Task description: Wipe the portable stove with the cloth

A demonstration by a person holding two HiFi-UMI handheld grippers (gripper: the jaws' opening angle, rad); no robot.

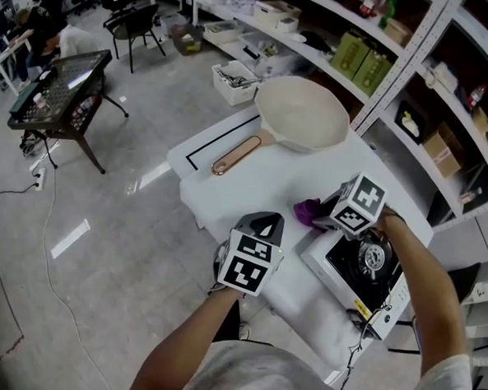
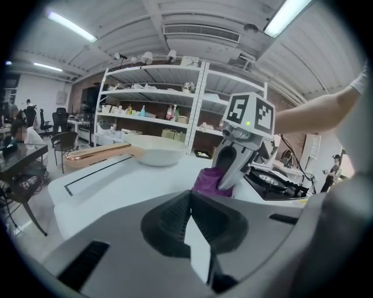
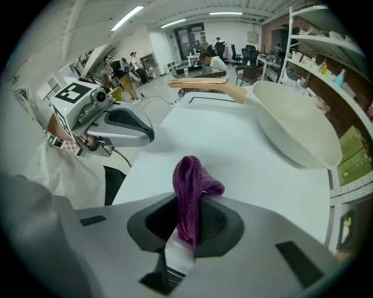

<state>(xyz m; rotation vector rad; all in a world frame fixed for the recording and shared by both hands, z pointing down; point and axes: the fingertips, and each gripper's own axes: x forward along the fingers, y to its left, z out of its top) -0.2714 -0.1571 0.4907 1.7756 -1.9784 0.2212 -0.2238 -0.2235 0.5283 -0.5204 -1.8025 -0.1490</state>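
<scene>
Nearest the lens, left gripper (image 1: 265, 227), jaws pressed together on nothing, raised off the near edge of the white table (image 1: 251, 181) and aimed across it toward the right gripper (image 1: 321, 217). Right gripper jaws clamped on the purple cloth (image 3: 189, 186), a narrow wad standing up past the tips with one fold flopping to the side. Cloth over the table just beside the far-left corner of the portable stove (image 1: 368, 265), apart from the burner; contact with the tabletop not determinable. Stove at the table's right end, black top and round burner grate (image 1: 371, 256) bare; white pan (image 1: 301, 112) with copper handle well apart at the far end. Step in hand, by judgement: carrying the cloth onto the stove, wiping not yet begun. To do it well: keep the clamp tight, given so thin a pinch on the wad; lower for contact by the loose fold rather than by the jaw tips; wipe in short overlapping strokes along the flat margin; skirt the grate prongs, likely to snag the knit. Probably a light stove, liable to slide under a sideways push: bring the idle left gripper against its near side as a brace, or press down gently rather than across.
</scene>
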